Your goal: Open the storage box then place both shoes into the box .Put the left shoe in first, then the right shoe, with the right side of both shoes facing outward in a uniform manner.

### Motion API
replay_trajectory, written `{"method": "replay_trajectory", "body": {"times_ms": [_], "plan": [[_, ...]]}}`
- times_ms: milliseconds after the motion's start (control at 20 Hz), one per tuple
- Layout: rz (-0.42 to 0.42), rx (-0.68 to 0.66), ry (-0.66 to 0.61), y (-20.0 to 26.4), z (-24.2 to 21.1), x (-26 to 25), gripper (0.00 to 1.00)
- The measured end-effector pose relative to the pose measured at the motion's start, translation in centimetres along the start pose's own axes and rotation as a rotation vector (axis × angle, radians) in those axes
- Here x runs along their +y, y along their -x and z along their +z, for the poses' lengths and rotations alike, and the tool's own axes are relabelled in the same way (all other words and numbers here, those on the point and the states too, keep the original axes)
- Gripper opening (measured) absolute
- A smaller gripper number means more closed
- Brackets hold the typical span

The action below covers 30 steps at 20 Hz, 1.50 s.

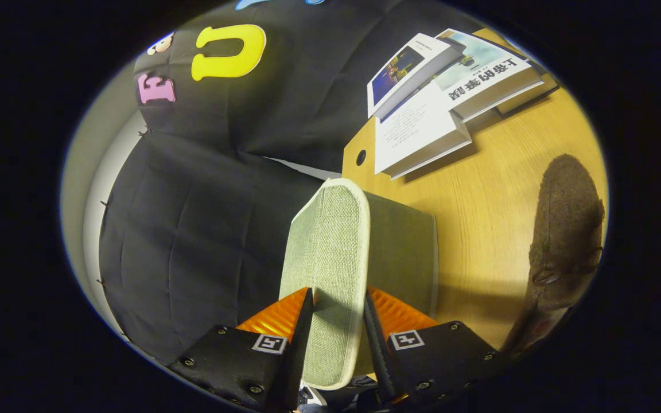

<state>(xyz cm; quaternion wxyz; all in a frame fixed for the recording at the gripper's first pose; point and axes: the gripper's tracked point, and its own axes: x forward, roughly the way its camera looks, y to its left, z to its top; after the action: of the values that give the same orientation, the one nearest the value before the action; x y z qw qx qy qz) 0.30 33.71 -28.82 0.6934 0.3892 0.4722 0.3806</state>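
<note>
A green woven lid with a cream border runs from between my fingers out ahead of them, lifted on edge. My gripper is shut on the lid, one finger pressed on each face. Behind the lid is the green storage box, standing on the wooden table. A brown fuzzy shoe lies on the table beyond the box, apart from it. The inside of the box is hidden by the lid.
Several books are stacked at the table's far corner, past the box. A small round hole marks the table near its edge. The black cloth wall hangs on the lid's other side.
</note>
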Motion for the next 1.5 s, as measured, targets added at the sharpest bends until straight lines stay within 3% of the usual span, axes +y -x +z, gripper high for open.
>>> {"method": "replay_trajectory", "body": {"times_ms": [50, 100, 200, 250, 400, 850, 1050, 1300, 1500], "plan": [[0.009, -0.007, -0.027, -1.7, 0.2, -0.1, 0.26], [0.027, -0.004, -0.046, -1.4, 0.6, 0.2, 0.2], [0.04, 0.009, -0.047, -1.3, 0.4, 1.0, 0.18], [0.028, 0.019, -0.054, -0.6, 0.9, 1.0, 0.04], [0.015, 0.043, -0.047, -1.2, 0.8, 2.3, 0.02], [0.007, 0.04, 0.168, -1.8, 1.7, 13.6, 0.03], [-0.01, 0.072, 0.243, -6.1, 1.0, 17.9, 0.04], [0.042, 0.153, 0.328, -12.5, -2.8, 23.8, 0.04], [0.035, 0.215, 0.383, -17.2, -6.4, 25.8, 0.05]]}}
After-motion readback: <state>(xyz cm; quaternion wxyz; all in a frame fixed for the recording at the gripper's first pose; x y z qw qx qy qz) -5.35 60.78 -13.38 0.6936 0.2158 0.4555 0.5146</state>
